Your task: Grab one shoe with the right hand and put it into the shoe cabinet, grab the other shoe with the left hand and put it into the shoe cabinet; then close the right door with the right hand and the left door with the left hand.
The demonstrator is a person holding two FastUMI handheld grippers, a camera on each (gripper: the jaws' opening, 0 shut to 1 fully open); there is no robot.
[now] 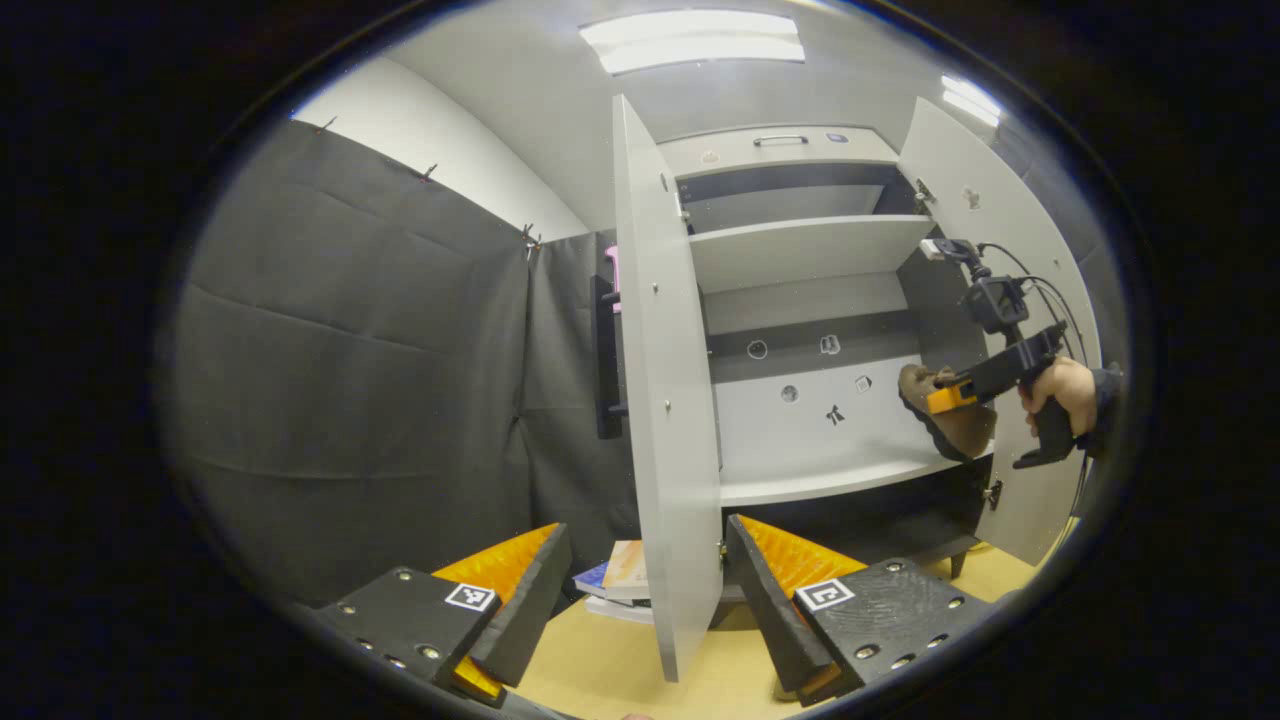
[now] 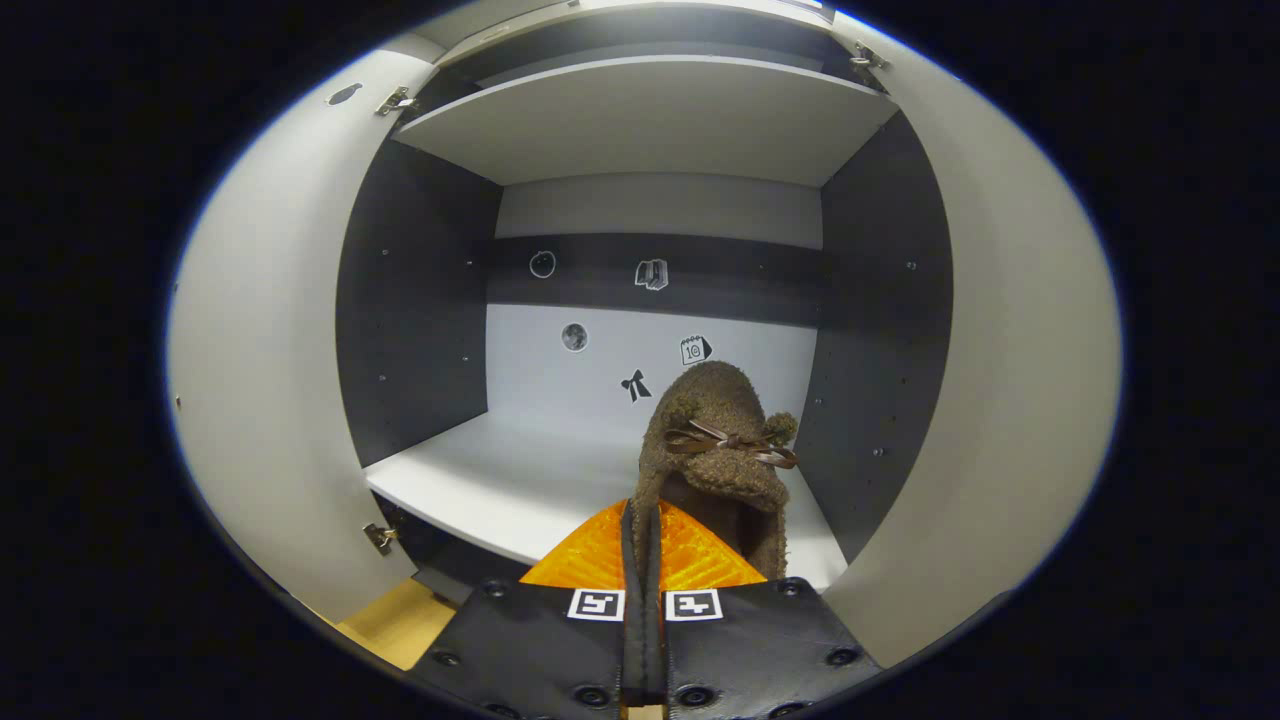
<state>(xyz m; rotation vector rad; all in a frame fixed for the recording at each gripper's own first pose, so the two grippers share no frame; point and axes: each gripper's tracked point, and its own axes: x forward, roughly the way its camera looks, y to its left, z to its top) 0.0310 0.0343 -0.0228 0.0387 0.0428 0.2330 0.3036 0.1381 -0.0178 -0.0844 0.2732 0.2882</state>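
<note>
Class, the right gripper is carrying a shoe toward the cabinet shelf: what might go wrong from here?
1. The right gripper pinches only the edge of the brown shoe, so it may slip or swing.
2. The shoe hangs near the shelf front; released early, it could tip off.
3. The left door stands close before the open left gripper.

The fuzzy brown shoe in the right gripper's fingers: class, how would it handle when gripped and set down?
The shoe looks soft and fleecy, so probably light and squashy at the pinched edge. Its fuzzy surface likely resists slipping. Set on the shelf, it could flop or tip.
</note>
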